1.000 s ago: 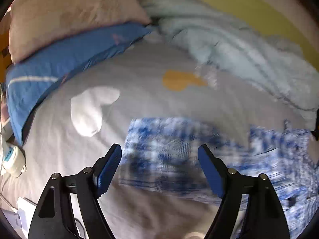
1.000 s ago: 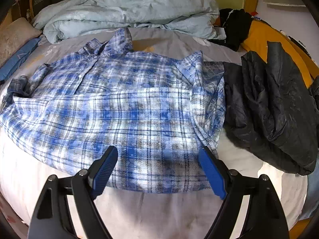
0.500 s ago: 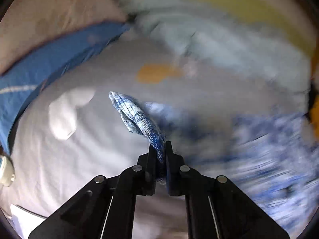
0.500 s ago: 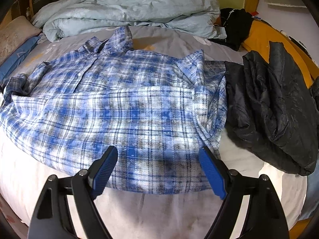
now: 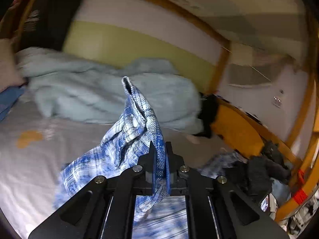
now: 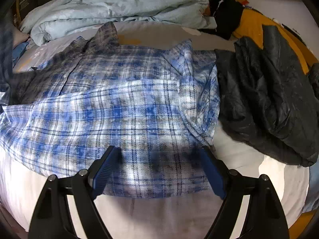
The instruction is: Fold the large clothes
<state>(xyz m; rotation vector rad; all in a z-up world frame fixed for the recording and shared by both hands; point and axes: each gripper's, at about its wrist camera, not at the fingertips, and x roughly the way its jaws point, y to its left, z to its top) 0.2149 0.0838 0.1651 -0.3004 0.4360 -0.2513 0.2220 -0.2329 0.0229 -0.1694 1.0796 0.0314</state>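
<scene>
A blue-and-white plaid shirt [image 6: 127,103] lies spread across the grey bed sheet [image 6: 159,215], collar toward the far side. In the left wrist view my left gripper [image 5: 159,155] is shut on the shirt's sleeve cuff [image 5: 137,119], which stands up above the bed with the sleeve trailing down to the left. My right gripper [image 6: 159,167] hangs open just above the shirt's near hem, nothing between its blue pads [image 6: 103,169]. The shirt's left part is in shadow in the right wrist view.
A crumpled light-blue duvet [image 6: 111,6] lies along the far side of the bed. A black padded jacket [image 6: 267,103] lies right of the shirt, touching it. Beyond are black clothes [image 6: 225,18] and an orange cloth [image 5: 233,131]. The wooden bed frame [image 5: 217,67] borders the wall.
My left gripper shut on the shirt's sleeve cuff, then rose and swung right with it, tilting up toward the wall. The right gripper kept still.
</scene>
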